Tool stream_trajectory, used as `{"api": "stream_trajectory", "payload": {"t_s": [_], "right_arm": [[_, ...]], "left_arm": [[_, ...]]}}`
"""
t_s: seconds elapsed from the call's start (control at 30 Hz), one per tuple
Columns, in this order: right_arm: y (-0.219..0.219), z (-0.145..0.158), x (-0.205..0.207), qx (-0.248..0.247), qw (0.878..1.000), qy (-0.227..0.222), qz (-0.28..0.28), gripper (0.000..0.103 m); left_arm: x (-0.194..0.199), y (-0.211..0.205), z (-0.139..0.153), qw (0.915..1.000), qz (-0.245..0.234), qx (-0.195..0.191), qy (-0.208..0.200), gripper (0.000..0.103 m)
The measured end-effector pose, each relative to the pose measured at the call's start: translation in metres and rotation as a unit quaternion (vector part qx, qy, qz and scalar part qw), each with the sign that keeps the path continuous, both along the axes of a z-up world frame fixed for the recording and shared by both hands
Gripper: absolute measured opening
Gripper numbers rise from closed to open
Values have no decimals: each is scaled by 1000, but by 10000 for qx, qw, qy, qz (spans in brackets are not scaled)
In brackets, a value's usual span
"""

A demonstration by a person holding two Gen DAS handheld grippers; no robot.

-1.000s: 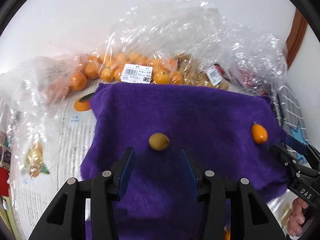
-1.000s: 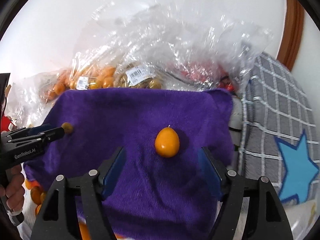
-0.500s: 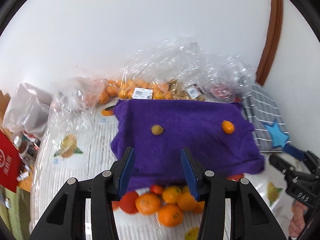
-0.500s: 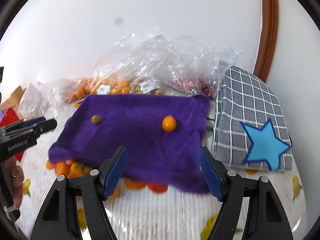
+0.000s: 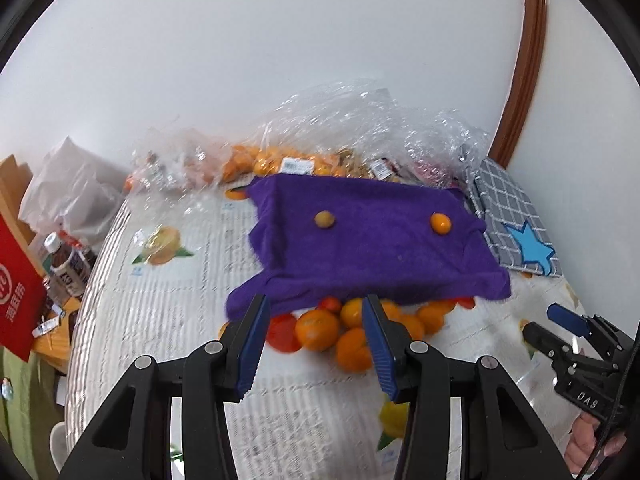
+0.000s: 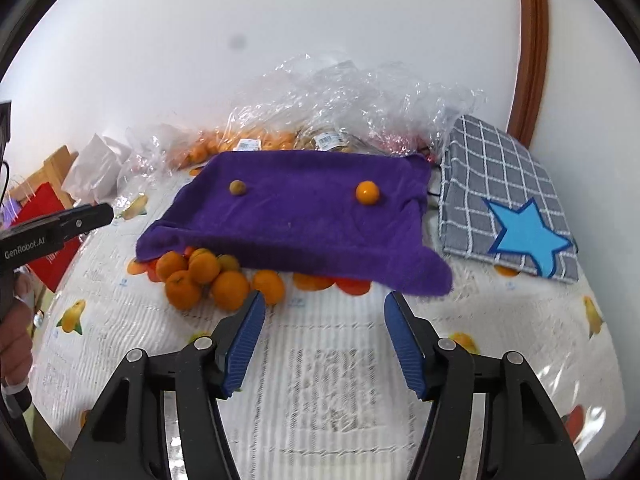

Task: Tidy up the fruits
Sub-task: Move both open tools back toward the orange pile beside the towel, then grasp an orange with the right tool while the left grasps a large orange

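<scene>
Right wrist view: right gripper (image 6: 324, 316) lower centre, jaws closing, nothing between.
Left gripper (image 5: 312, 322): jaws apart, empty.
Purple towel (image 6: 304, 216): mid-frame, over oranges (image 6: 230, 290).

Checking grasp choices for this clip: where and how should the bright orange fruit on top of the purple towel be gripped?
Probably across the middle of the bright orange fruit, coming down from above with the right gripper. It is small, round and sits alone on the purple towel, so both sides are free; a low approach might snag the soft cloth.

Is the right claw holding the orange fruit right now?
No. The small orange fruit lies alone on top of the purple towel, and the right claw is closing on nothing.
</scene>
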State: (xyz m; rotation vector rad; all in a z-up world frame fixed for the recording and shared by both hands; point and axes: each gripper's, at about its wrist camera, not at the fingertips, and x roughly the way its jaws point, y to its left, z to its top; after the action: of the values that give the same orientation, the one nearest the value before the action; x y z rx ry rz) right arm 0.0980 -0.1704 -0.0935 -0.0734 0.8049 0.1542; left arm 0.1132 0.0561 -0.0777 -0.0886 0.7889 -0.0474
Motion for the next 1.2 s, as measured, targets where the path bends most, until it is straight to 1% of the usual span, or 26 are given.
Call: {"api": "stream_trajectory", "payload": {"t_s": [0.2, 0.23, 0.3, 0.37, 0.43, 0.53, 0.73, 0.93, 0.97, 1.13, 1.2], "right_arm": [[8, -19, -2, 123, 9999, 17, -93, 61], [10, -23, -1, 111, 9999, 72, -89, 55], [13, -31, 5, 142, 9995, 284, 6, 48], [16, -40, 12, 193, 9990, 400, 13, 47], [19, -48, 18, 206, 9988, 437, 26, 41], [24, -62, 29, 257, 9981, 552, 132, 37], [39, -74, 47, 292, 9971, 579, 404, 37], [51, -94, 67, 113, 9959, 770, 455, 37], [52, -93, 68, 100, 9964, 710, 458, 37], [55, -95, 80, 106, 9964, 703, 460, 37], [54, -95, 82, 123, 9965, 679, 471, 32]], "left_arm": [[-11, 23, -20, 9997, 198, -121, 126, 45], [-12, 28, -25, 9995, 225, -128, 160, 45], [-11, 33, -31, 9993, 267, -139, 224, 45], [-10, 39, -39, 9987, 324, -208, 322, 45], [-8, 44, -47, 9984, 328, -257, 381, 45], [-5, 48, -59, 9981, 306, -264, 470, 45], [3, 56, -77, 9969, 334, -347, 616, 45], [7, 65, -88, 9957, 442, -382, 717, 45], [7, 67, -90, 9955, 459, -404, 729, 45], [7, 71, -94, 9949, 448, -518, 735, 45], [7, 69, -94, 9952, 400, -530, 715, 45]]}}
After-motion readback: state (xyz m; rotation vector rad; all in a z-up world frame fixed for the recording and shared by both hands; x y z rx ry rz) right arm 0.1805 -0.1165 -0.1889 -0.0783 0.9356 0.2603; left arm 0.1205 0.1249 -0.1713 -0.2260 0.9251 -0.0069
